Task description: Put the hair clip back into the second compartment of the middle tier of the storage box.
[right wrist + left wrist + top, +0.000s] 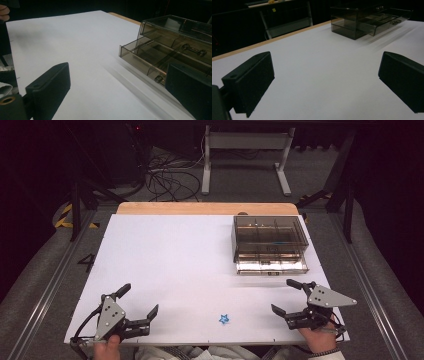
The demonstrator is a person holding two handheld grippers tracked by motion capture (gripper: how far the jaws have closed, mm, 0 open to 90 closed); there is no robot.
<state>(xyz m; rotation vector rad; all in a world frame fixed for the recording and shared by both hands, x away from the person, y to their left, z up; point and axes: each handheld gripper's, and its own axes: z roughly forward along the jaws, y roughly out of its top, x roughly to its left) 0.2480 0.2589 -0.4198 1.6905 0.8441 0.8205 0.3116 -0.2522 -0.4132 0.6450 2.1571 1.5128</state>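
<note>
A smoky clear drawer box (270,244) stands at the back right of the white table (175,255), its lower drawer (271,266) pulled out toward me. A small blue star (224,319) lies near the front edge, between my two grippers. My left gripper (139,301) rests open at the front left with nothing between its jaws. At the front right, my right gripper (286,296) is open too, just in front of the drawer. The box (368,21) shows far off in the left gripper view. In the right gripper view the open drawer (160,60) holds small metal parts.
A wooden strip (207,208) edges the table's far side. Cables (167,180) and a white table frame (245,155) sit on the floor beyond. Metal rails (47,285) run along both sides of the table.
</note>
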